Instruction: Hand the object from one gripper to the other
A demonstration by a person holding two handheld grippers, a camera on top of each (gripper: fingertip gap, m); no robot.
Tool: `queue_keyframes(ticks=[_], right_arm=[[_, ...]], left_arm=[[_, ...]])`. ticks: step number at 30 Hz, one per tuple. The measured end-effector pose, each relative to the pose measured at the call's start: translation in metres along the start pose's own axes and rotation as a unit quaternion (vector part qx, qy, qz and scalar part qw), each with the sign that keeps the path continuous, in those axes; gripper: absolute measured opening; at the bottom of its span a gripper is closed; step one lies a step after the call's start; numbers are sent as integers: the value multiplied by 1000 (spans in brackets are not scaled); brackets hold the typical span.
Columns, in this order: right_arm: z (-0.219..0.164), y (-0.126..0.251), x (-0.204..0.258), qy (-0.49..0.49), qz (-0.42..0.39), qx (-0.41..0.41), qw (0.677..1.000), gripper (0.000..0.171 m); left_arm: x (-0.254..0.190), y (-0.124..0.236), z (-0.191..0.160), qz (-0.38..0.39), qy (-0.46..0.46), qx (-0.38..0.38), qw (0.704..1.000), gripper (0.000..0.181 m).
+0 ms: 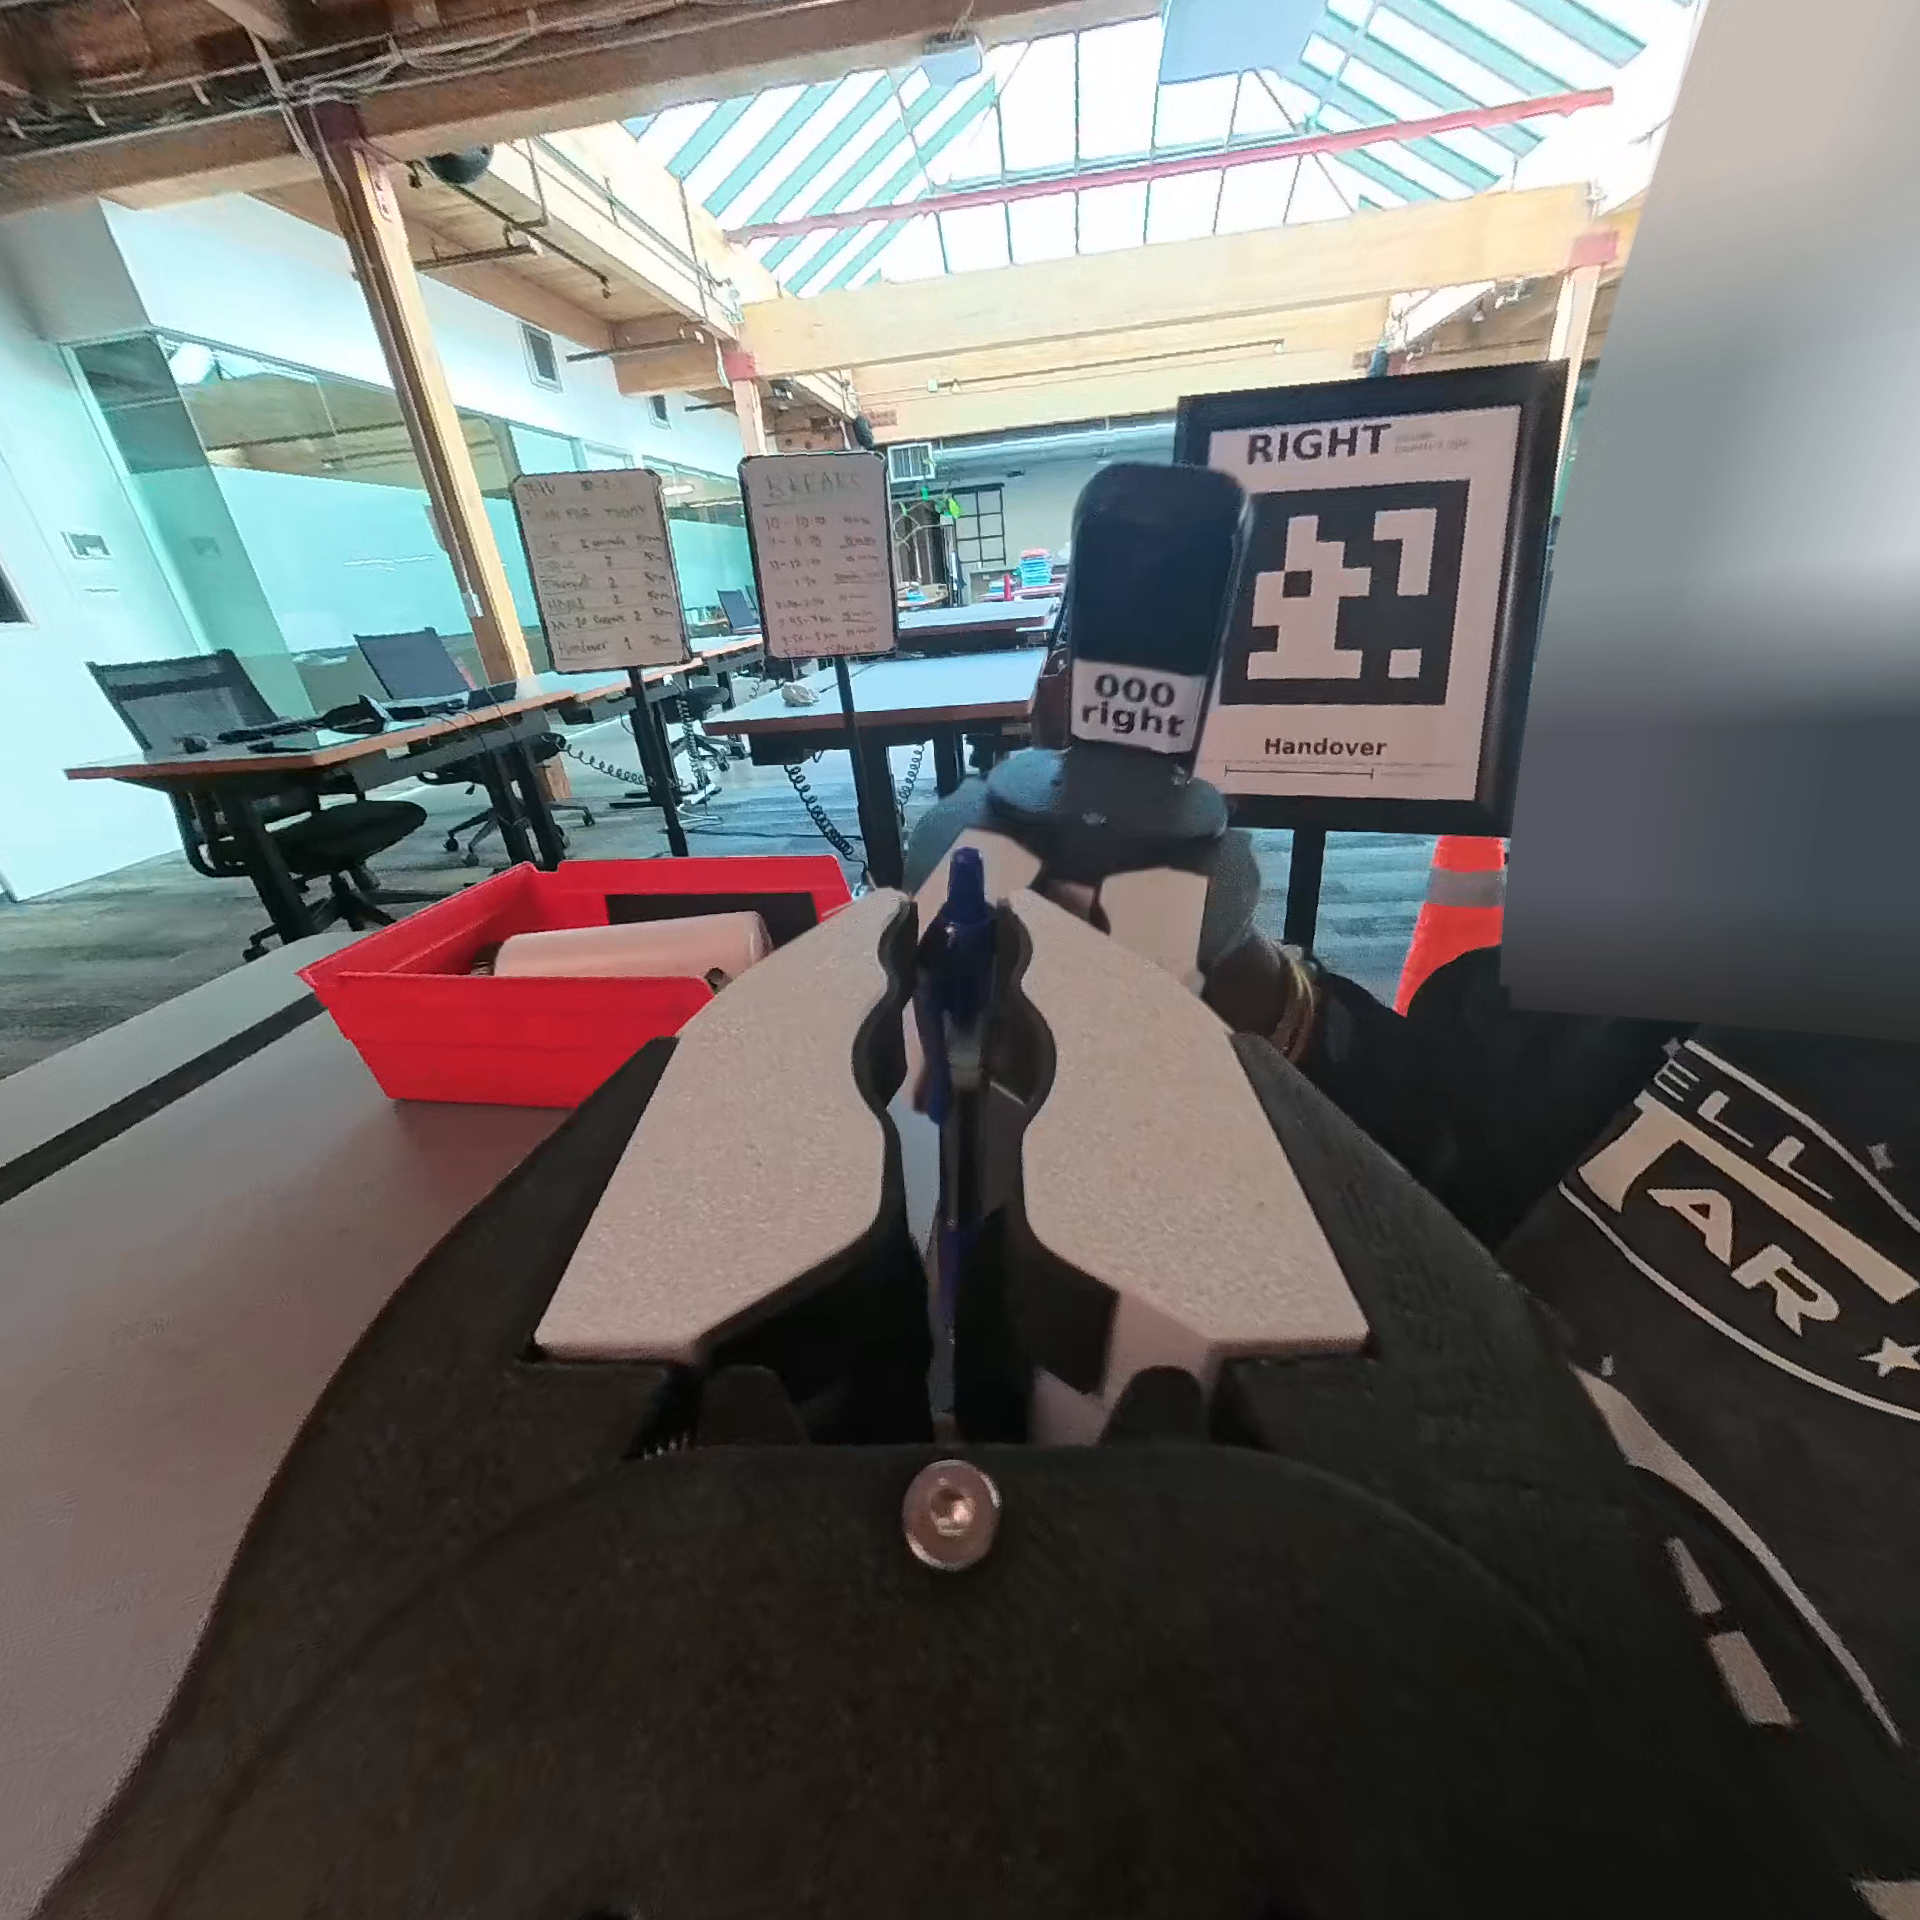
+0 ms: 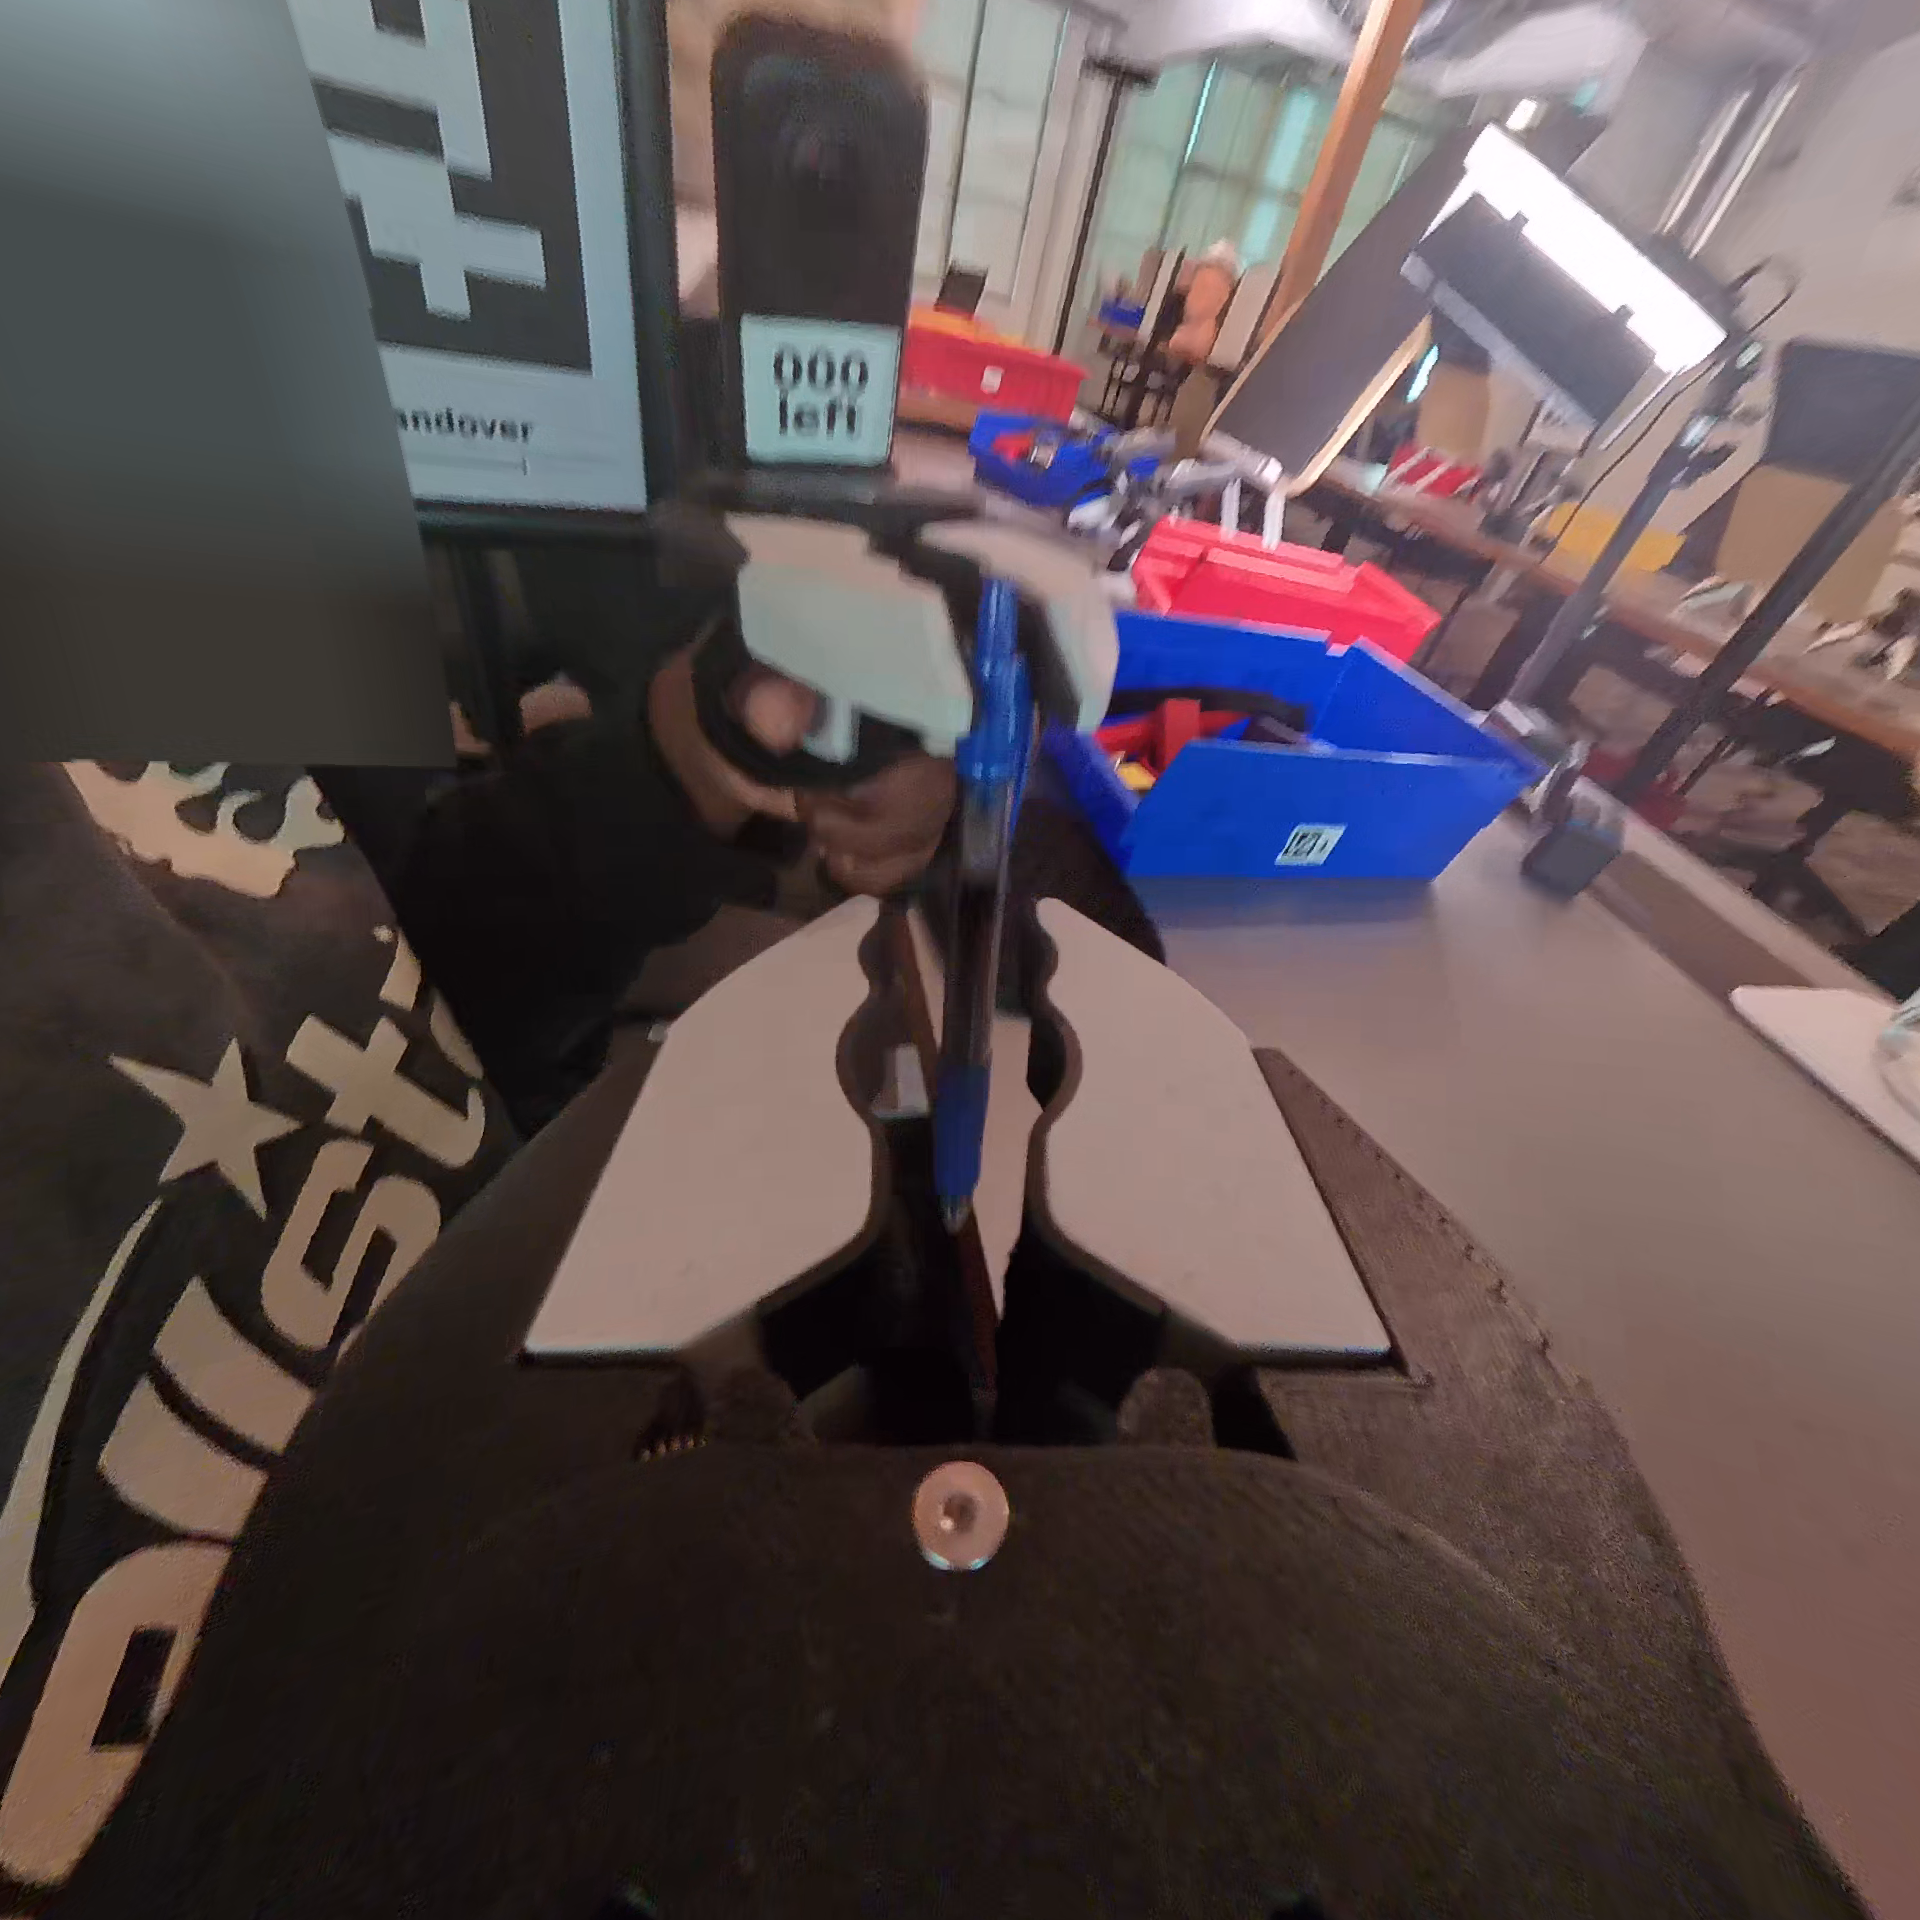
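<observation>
Holding gripper, left wrist view: the left gripper (image 1: pixel 958 914) had its two grey fingers (image 1: pixel 758 1122) drawn in on the blue pen (image 1: pixel 951 997), clamping it in the narrow slot between them.
Pen, left wrist view: it ran lengthwise along the slot, its capped end poking just past the fingertips and its lower part dropping out of sight toward the gripper's base.
Other gripper, left wrist view: the right gripper (image 1: pixel 1070 894) faced the left one just beyond its fingertips, close behind the pen's far end; how its jaws stood could not be told from here.
Surroundings, left wrist view: a red bin (image 1: pixel 499 1029) sat on the table (image 1: pixel 208 1195) ahead and to the left of the fingers; a framed marker sign (image 1: pixel 1361 592) stood beyond, to the right.
Receiving gripper, right wrist view: the right gripper (image 2: pixel 961 925) had its fingers (image 2: pixel 727 1143) apart, with a gap showing on either side of the pen (image 2: pixel 961 1122).
Pen, right wrist view: it hung from the left gripper (image 2: pixel 987 623) ahead, pinched there by its upper part, and reached back between the right fingers, its tip about midway down the slot.
Contact, right wrist view: the pen seemed clear of both right fingers, though blur left this unsure.
Hand, right wrist view: a hand (image 2: pixel 873 821) showed under the left gripper.
Surroundings, right wrist view: a blue bin (image 2: pixel 1299 790) stood ahead and right of the fingertips, on the table (image 2: pixel 1507 1143).
</observation>
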State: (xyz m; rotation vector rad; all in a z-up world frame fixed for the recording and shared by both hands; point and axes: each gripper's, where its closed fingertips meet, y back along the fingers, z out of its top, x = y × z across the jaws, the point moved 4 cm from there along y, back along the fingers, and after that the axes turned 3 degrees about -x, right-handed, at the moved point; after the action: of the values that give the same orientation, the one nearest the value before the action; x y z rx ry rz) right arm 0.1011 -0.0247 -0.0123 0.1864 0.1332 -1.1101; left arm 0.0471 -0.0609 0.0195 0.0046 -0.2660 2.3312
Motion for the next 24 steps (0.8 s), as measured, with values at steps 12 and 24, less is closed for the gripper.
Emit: queue_keyframes(ticks=[12,24], right_arm=[[16,11,-10,-62,4,-87,994,10],[15,11,-8,-80,17,-90,993,24]], left_arm=[[1,-3,-18,-38,62,48,996,36],[9,-3,-18,-24,72,27,997,11]])
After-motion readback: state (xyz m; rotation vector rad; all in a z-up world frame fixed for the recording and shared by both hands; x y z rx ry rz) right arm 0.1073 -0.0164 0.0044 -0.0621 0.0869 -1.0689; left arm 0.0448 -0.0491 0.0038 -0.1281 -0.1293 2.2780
